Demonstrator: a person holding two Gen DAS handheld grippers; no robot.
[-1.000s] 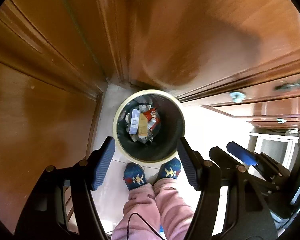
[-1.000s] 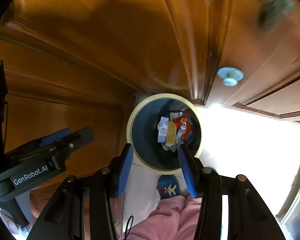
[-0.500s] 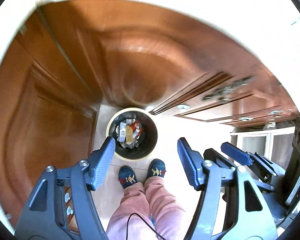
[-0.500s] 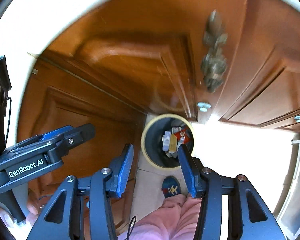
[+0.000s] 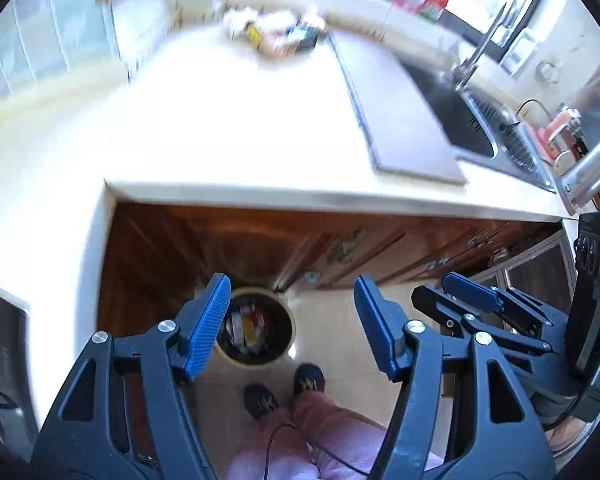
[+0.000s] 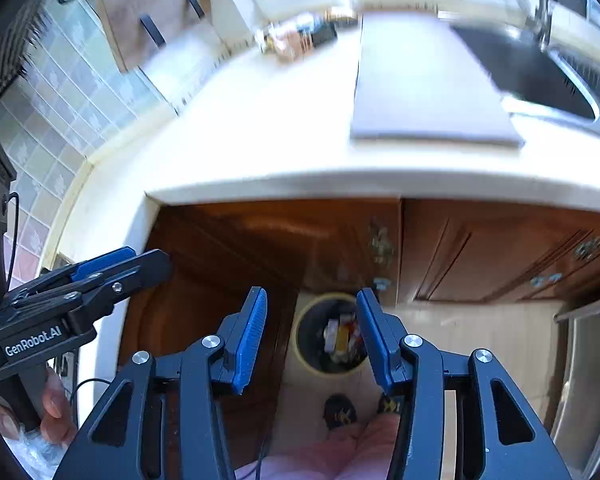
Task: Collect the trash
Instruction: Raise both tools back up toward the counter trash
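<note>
Counter: the pale worktop is filling the upper part of both views; a grey board is lying on it, just beside the sink.
Trash bin: it is standing on the floor in the corner of the wooden cabinets, just in front of your slippers.
Bin contents: wrappers and small cartons, white, yellow and red, are lying inside.
Trash on counter: a blurred heap is sitting at the far edge; single pieces you cannot tell.
Left gripper: you are holding it high above the bin, pointing steeply down, jaws apart, nothing between them.
Right gripper: same pose, jaws apart, empty.
</note>
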